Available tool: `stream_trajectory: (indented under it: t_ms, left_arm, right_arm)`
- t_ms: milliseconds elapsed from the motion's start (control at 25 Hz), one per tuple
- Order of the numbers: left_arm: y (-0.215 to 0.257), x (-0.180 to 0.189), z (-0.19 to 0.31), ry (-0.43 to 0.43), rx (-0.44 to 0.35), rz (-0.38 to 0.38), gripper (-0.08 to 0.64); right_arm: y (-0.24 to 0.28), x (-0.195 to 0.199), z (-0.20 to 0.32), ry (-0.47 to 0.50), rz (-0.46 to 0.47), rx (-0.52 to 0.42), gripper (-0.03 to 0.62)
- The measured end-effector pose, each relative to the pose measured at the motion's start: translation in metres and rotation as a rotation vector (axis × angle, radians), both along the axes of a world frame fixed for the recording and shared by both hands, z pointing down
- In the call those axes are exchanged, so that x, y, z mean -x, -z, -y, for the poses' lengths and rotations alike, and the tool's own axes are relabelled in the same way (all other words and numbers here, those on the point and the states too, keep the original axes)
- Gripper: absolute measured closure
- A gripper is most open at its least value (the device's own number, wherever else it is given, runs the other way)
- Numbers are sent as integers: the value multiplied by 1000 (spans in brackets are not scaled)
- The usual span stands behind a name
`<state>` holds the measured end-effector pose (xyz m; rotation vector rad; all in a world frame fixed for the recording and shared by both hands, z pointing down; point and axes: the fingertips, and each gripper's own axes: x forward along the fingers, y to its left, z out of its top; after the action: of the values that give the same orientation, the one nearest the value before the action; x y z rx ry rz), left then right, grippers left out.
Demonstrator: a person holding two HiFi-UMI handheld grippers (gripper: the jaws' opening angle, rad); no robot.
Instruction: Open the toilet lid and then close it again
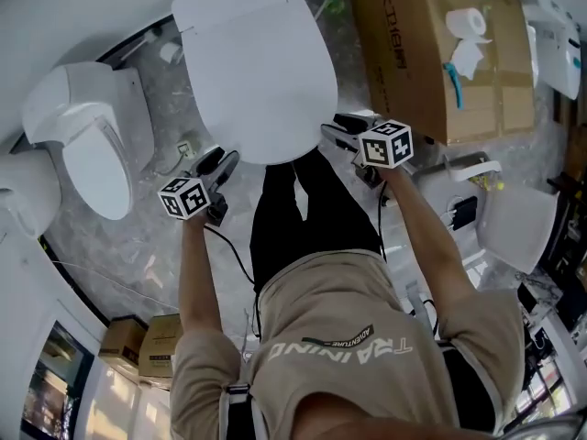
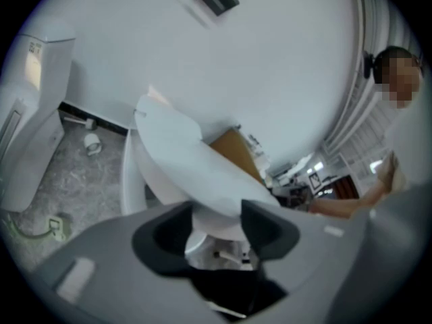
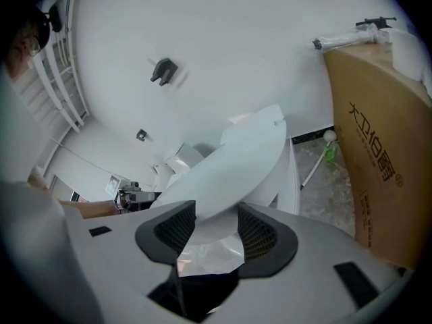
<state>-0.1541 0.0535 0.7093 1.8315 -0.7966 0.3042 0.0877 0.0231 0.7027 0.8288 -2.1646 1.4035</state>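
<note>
Jaws of the left gripper point(image 2: 216, 216) stand wide, w/ the front rim of the toilet lid point(image 2: 179, 157) filling the gap. Both dark pads touch it, so it's a grip on the lid. Right gripper point(image 3: 214, 216) is the same: jaws far apart, lid rim wedged btw the two mesh-faced pads and touching both.

In the head view the two grippers sit at the lid's near end, left one at its front-left, right one at its front-right. Their marker cubes point(image 1: 186, 197) are just behind.

The lid is part-raised. Its held front end is up off the toilet body point(image 2: 131, 177) and its far end is by the white wall point(image 2: 270, 59). Bare forearms run back from the grippers to a tan T-shirt point(image 1: 348, 356).

Further out, a second toilet point(image 1: 87, 136) stands to the left, apart from the first. To the right, near the lid, is a big cardboard box point(image 1: 413, 62) w/ a toilet roll point(image 1: 470, 21) on top. Floor point(image 1: 165, 246) is grey, marbled.
</note>
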Motion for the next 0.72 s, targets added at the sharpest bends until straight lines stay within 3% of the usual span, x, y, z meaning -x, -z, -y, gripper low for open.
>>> stream_trajectory:
  t_ms: [480, 720]
  left_arm:
    - [49, 6, 36, 54, -16, -32, 341]
    - [67, 10, 57, 82, 3, -47, 339]
  right_arm:
    - [48, 5, 37, -20, 43, 34, 405]
    - [68, 6, 59, -27, 11, 87, 405]
